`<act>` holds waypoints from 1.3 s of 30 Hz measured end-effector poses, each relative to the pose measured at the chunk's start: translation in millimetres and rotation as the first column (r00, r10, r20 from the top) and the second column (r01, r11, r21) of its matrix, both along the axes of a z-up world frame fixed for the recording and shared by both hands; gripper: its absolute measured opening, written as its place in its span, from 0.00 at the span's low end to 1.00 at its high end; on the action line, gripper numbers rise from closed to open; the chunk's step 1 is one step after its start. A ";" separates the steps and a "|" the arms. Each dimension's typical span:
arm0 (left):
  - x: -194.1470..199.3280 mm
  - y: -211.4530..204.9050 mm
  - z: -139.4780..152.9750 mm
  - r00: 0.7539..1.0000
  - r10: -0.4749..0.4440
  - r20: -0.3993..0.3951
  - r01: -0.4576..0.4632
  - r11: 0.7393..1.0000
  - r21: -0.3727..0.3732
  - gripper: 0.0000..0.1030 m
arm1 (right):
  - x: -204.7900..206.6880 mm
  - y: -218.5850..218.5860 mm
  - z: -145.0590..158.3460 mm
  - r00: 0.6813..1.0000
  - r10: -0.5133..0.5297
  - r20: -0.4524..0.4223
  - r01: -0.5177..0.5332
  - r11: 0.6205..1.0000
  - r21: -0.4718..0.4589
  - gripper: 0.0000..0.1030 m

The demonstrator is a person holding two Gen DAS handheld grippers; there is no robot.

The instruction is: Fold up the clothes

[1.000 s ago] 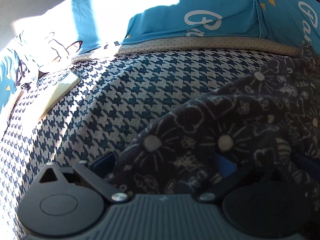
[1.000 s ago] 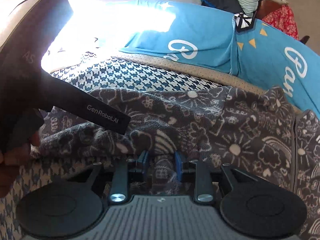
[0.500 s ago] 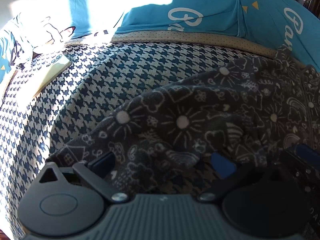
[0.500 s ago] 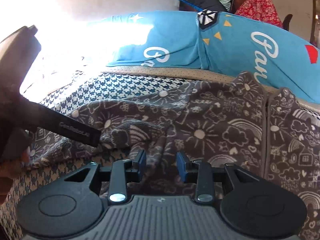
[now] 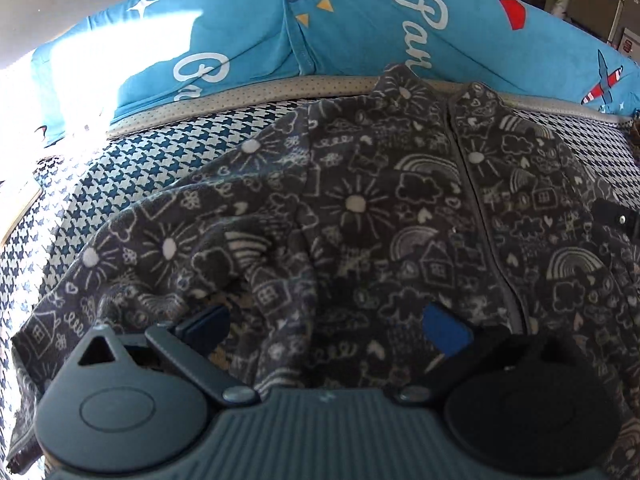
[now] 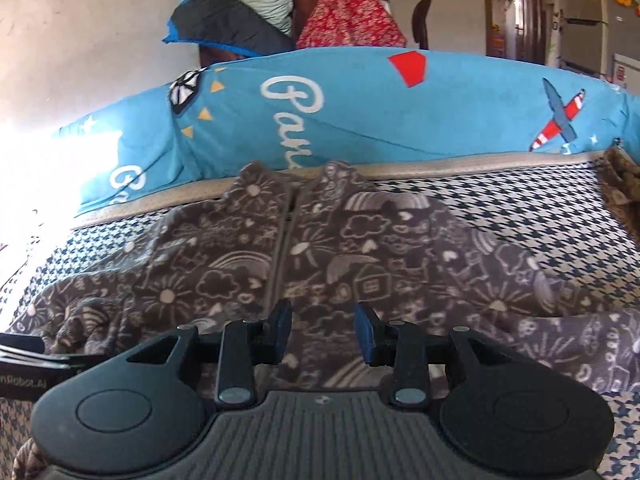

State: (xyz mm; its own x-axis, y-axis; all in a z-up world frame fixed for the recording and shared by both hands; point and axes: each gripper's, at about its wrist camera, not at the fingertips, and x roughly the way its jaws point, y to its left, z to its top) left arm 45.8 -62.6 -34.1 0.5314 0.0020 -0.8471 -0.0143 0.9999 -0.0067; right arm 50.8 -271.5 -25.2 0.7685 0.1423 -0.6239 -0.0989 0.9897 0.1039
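Now the grey doodle-print fleece jacket lies front-up on the houndstooth bed cover, its collar toward the far edge by the blue pillows. Left tongs and right tongs both stand open above the jacket's near hem, gripping nothing.

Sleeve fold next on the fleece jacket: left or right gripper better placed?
Left, probably. The left gripper is open right at the rumpled sleeve of the fleece jacket. The right gripper, also open, sits over the zipper.
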 end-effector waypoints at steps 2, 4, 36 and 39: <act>-0.1 -7.8 -3.1 1.000 -0.019 -0.004 0.019 1.000 -0.008 1.00 | 3.0 -28.2 -0.7 0.998 -0.069 0.015 0.069 0.998 0.007 0.33; 0.2 -14.3 -5.6 0.999 -0.034 -0.005 0.034 0.999 -0.010 1.00 | 6.1 -56.4 -1.5 0.990 -0.137 0.029 0.137 0.990 0.016 0.33; 12.3 -38.3 -27.8 0.993 -0.102 -0.067 0.103 0.994 0.019 1.00 | 61.7 -140.8 -55.8 0.970 -0.241 0.032 0.243 0.954 -0.173 0.10; 13.0 -37.6 -27.2 0.993 -0.099 -0.068 0.100 0.995 0.013 1.00 | 64.3 -138.7 -53.6 0.961 -0.268 0.064 0.276 0.944 -0.183 0.04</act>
